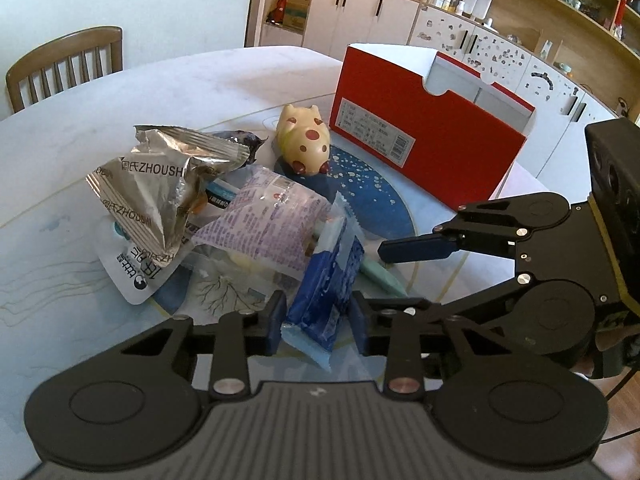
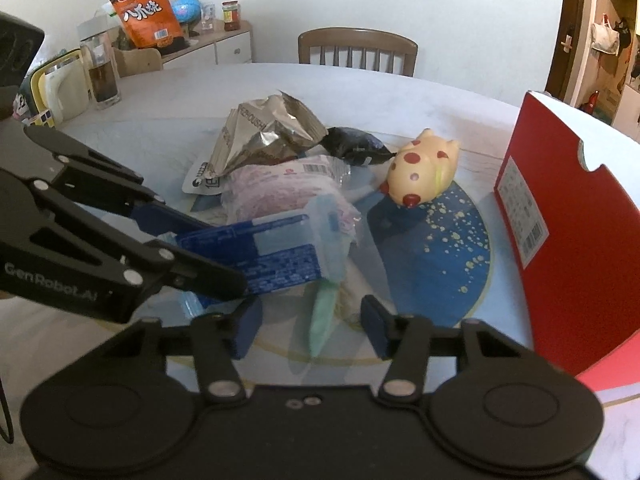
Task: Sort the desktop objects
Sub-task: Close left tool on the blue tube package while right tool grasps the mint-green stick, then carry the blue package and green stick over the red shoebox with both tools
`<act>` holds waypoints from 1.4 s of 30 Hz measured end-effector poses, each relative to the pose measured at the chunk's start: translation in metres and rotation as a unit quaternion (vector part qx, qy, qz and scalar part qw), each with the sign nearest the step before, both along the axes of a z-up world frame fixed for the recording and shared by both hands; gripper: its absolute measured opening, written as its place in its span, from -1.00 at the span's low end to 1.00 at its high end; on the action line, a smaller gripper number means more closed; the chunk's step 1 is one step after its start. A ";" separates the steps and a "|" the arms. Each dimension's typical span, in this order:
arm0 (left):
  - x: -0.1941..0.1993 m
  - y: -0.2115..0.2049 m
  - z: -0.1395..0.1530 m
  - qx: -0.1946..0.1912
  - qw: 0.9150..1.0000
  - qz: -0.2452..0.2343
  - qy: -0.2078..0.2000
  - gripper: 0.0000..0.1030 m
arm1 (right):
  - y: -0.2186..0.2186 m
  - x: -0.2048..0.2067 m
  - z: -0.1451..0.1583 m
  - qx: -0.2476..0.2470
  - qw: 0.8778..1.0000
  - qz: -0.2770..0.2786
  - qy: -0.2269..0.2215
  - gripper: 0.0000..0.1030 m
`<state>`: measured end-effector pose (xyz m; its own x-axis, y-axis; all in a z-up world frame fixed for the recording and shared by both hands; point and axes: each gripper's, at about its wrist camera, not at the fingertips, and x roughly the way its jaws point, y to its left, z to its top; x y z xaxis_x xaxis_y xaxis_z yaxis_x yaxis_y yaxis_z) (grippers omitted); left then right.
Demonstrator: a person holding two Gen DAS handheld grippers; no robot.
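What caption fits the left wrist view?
Left gripper straddles blue packet beside snack pile; red box behind.

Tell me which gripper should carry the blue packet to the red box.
Left. The left gripper already brackets the blue packet, apparently gripping it. The right gripper is open and empty, though nearer the red box.

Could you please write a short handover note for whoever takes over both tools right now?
Left tool: fingers on either side of the blue packet, seemingly gripping it at the near edge of the pile.
Right tool: open, empty, low over the mint-green tube.
Still piled on the table: silver wrapper, purple-print bag, white pouch. Spotted pig toy stands beside the red box.
Done: nothing visibly sorted. Left: everything.
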<state>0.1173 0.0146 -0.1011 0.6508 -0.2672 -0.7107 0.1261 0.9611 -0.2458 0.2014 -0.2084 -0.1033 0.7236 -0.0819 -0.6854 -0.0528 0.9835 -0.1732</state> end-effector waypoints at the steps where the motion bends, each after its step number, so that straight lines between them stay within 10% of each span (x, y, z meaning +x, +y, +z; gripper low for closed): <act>1: 0.000 0.000 0.000 0.001 1.000 0.001 0.001 -0.42 | 0.000 -0.001 0.000 0.000 1.000 0.000 -0.001 -0.09; 11: -0.002 -0.001 0.001 -0.010 1.000 0.004 0.006 -0.64 | 0.004 -0.003 0.002 -0.027 0.999 -0.022 -0.002 -0.81; 42: -0.011 -0.015 0.030 -0.021 1.000 -0.001 -0.013 -0.76 | -0.006 -0.052 0.035 -0.020 0.992 -0.120 -0.018 -0.83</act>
<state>0.1065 -0.0008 -0.0716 0.6679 -0.2975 -0.6822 0.1350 0.9499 -0.2820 0.1491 -0.2141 -0.0685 0.7037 -0.2808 -0.6527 0.1881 0.9594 -0.2099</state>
